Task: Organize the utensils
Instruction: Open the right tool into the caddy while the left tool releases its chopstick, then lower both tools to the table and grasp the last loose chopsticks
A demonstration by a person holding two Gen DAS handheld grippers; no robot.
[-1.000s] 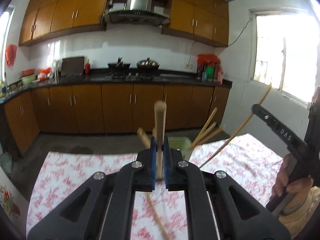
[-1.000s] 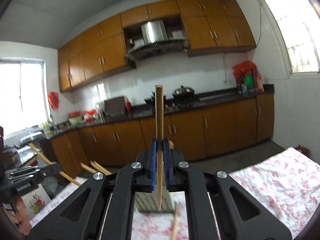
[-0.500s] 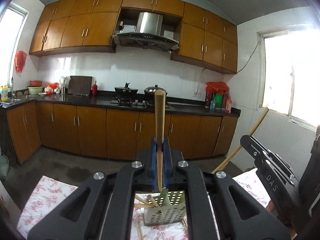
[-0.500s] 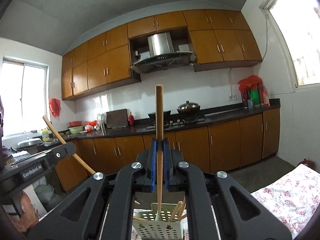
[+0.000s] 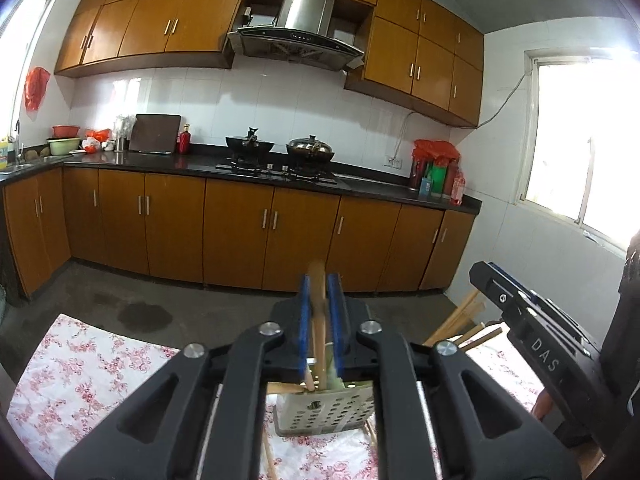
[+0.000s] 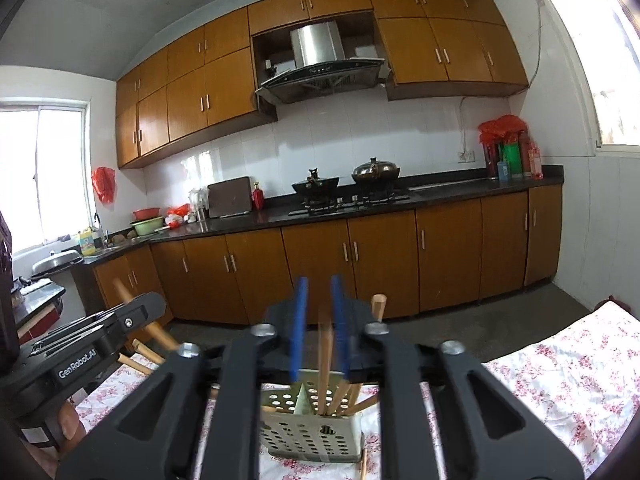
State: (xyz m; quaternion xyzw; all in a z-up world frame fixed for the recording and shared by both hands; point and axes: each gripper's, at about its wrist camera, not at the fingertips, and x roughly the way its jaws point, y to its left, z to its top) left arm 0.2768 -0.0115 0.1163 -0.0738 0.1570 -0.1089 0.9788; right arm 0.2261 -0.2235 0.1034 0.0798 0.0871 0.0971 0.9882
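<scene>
Nearest in the left wrist view, my left gripper (image 5: 320,320) has its blue pads (image 5: 304,324) spread a little to either side of a wooden chopstick (image 5: 317,320). I see a gap on each side of the shaft, so I judge it released rather than pinched, though blur leaves some doubt. The chopstick stands close to upright, long axis vertical, thick end up and narrow end down inside the perforated holder (image 5: 324,412).

In the right wrist view, my right gripper (image 6: 319,328) is also parted, blue pads (image 6: 298,328) clear of a second chopstick (image 6: 325,364), which hangs blurred between them, likewise near vertical with its tip down among others in the holder (image 6: 312,432). I judge both sticks were carried vertically above the holder so that they could drop straight into its compartments.

The holder sits on the floral tablecloth (image 6: 560,368) near the table's far edge. It holds several more chopsticks (image 6: 348,394), leaning at angles against its rim, thick ends fanned outward. One stick (image 6: 363,466) lies flat on the cloth just beside the holder's near side, so the sorting appears unfinished.

Beyond the table stand the kitchen cabinets (image 5: 240,232) and hob.
</scene>
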